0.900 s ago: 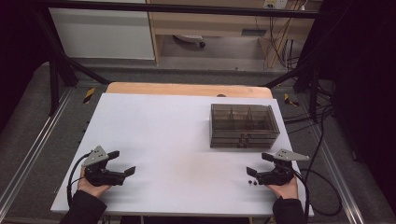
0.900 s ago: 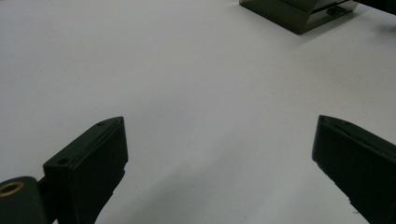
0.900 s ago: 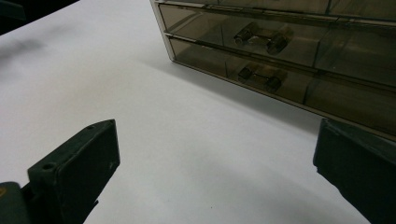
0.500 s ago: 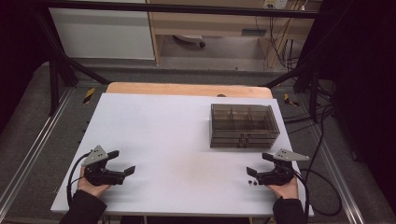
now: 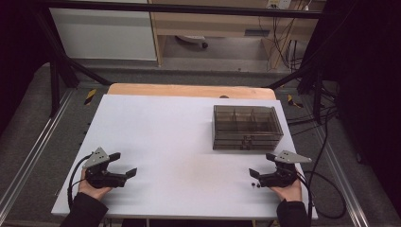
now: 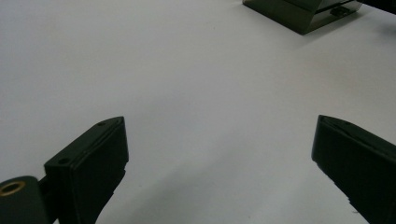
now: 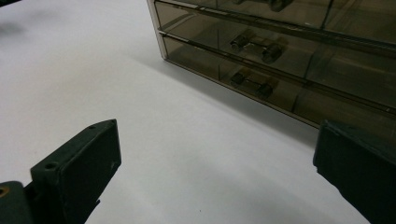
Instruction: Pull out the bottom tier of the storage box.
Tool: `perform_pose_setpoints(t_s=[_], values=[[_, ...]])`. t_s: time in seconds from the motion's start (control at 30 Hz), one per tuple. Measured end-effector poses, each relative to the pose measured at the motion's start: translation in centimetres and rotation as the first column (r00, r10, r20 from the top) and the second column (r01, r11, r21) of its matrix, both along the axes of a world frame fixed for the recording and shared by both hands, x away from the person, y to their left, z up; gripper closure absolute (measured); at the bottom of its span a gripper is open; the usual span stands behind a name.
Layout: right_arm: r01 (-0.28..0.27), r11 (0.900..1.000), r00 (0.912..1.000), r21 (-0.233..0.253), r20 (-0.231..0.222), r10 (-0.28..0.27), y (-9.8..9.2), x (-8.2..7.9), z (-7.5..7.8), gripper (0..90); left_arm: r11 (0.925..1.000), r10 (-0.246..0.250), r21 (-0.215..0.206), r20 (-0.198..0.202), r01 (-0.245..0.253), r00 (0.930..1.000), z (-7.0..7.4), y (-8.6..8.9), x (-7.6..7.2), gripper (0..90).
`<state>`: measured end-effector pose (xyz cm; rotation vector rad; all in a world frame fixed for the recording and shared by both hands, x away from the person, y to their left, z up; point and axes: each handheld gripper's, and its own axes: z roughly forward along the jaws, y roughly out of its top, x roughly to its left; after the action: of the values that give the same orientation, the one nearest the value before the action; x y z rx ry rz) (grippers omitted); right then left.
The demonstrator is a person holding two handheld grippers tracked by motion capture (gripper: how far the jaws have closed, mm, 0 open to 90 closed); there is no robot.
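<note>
The smoky translucent plastic drawer box point(image 5: 247, 126) sits on the white surface point(image 5: 170, 142) at approx 12 o'clock from the right gripper point(image 5: 260, 166), far nearer it than the left gripper point(image 5: 124, 164); both grippers' fingers wide open, holding nothing.

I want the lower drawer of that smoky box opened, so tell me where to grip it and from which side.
Take the lower drawer by its small handle, the bar that sticks out from the drawer front. Come in low from the near side, where the box faces the right tongs, with the open jaws either side of the bar. It looks thin, so a shallow pinch probably suits.
</note>
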<state>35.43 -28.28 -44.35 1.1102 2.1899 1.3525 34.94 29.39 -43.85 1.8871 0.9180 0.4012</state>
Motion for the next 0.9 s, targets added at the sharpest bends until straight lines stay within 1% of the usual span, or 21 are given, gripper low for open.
perform_pose_setpoints(t_s=[0.3,0.33,0.37,0.4,0.43,0.5,0.53,0.57,0.6,0.67,0.7,0.73,0.77,0.83,0.9], values=[[-0.001,0.998,0.9996,-0.068,0.027,0.003,0.7,0.0,0.2,1.2,1.0,0.004,0.0,0.0,-0.004,1.0,0.0,0.0,0.0,3.9],[-0.001,0.998,0.9996,-0.068,0.027,0.003,0.7,0.0,0.2,1.2,1.0,0.003,-0.001,0.0,-0.003,1.0,0.0,0.0,0.0,3.9],[-0.001,0.996,0.9994,-0.084,0.034,0.004,0.8,0.1,0.3,1.2,1.0,0.004,0.0,0.0,-0.004,1.0,0.0,0.1,0.0,3.9],[-0.001,0.996,0.9994,-0.084,0.034,0.004,0.8,0.1,0.3,1.2,1.0,0.004,0.0,0.0,-0.004,1.0,0.0,0.1,0.0,3.9],[-0.001,0.995,0.9992,-0.099,0.04,0.005,1.0,0.2,0.5,1.3,1.0,0.005,0.0,0.0,-0.005,1.0,0.0,0.1,0.0,3.9],[-0.002,0.995,0.9991,-0.101,0.042,0.007,1.1,0.2,0.5,1.3,1.0,0.005,0.001,0.001,-0.005,1.0,0.0,0.1,0.0,3.9],[-0.004,0.994,0.999,-0.111,0.045,0.009,1.2,0.3,0.6,1.3,1.0,0.006,0.001,0.001,-0.006,1.0,0.0,0.1,0.0,3.9],[-0.007,0.991,0.9987,-0.133,0.049,0.014,1.4,0.3,0.7,1.6,1.0,0.006,0.001,0.001,-0.006,1.0,0.0,0.1,0.0,3.9],[-0.007,0.991,0.9987,-0.133,0.049,0.014,1.4,0.3,0.7,1.6,1.0,0.006,0.001,0.002,-0.006,1.0,0.0,0.1,0.1,3.9],[-0.01,0.988,0.9985,-0.155,0.052,0.019,1.5,0.3,0.7,1.9,1.0,0.008,-0.001,0.001,-0.008,1.0,0.0,0.1,0.1,3.9],[-0.011,0.985,0.9982,-0.175,0.056,0.021,1.6,0.3,0.7,2.1,1.0,0.008,0.0,0.0,-0.008,1.0,0.0,0.1,0.1,3.9],[-0.01,0.983,0.9982,-0.184,0.057,0.02,1.6,0.3,0.7,2.2,1.0,0.007,0.0,0.001,-0.007,1.0,0.0,0.1,0.1,3.9],[-0.006,0.979,0.998,-0.205,0.06,0.019,1.7,0.2,0.8,2.4,1.0,0.006,0.001,0.0,-0.006,1.0,0.0,0.0,0.0,3.9],[-0.006,0.975,0.9974,-0.221,0.069,0.022,1.7,0.3,0.9,2.7,1.0,0.004,0.002,-0.001,-0.004,1.0,0.0,0.0,0.1,3.9],[-0.004,0.969,0.9966,-0.248,0.079,0.024,1.8,0.3,1.0,3.1,1.0,0.006,0.002,-0.002,-0.006,1.0,0.0,0.0,0.1,3.9]])
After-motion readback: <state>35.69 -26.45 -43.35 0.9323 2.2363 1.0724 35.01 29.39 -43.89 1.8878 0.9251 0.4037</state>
